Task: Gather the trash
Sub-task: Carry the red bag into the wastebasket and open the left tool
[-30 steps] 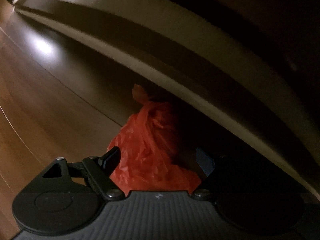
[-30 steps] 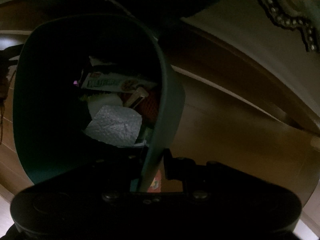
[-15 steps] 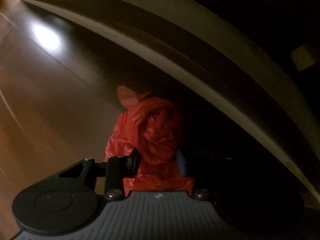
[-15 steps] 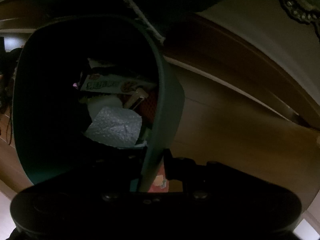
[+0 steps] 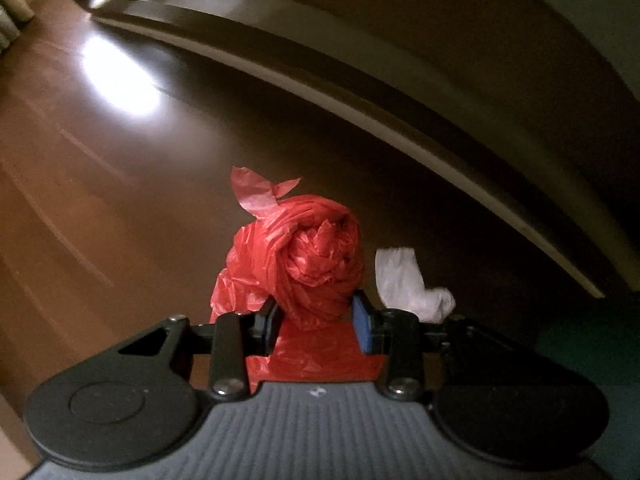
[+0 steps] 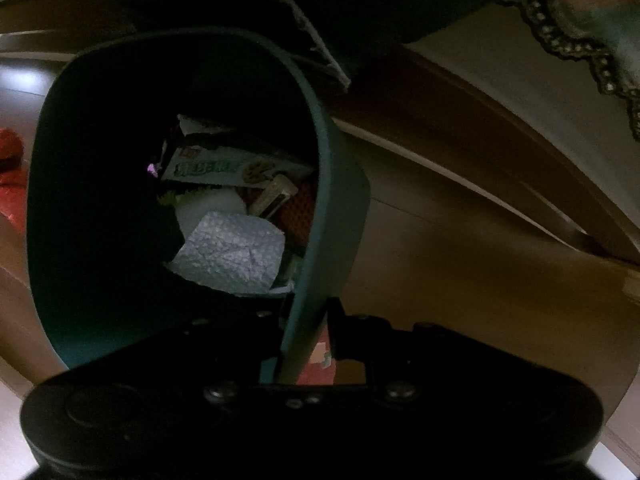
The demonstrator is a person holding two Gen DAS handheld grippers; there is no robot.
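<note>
My left gripper [image 5: 316,322] is shut on a knotted red plastic bag [image 5: 308,264] and holds it above the brown wooden floor [image 5: 100,184]. A crumpled white tissue [image 5: 408,280] lies on the floor just right of the bag. My right gripper [image 6: 308,344] is shut on the rim of a dark green trash bin [image 6: 332,216], tilted toward the camera. Inside it are a white napkin [image 6: 236,252], a snack box [image 6: 228,168] and other wrappers. The red bag also shows at the left edge of the right wrist view [image 6: 10,148].
A pale bed frame edge [image 5: 360,92] curves above the floor, with dark space under it. A lace-trimmed bedcover [image 6: 580,36] hangs at the upper right. A bright light reflection [image 5: 116,80] lies on the floor to the left.
My left gripper closed on the red bag and lifted it away from under the bed frame. The white tissue has come into view. The right gripper still holds the bin.
</note>
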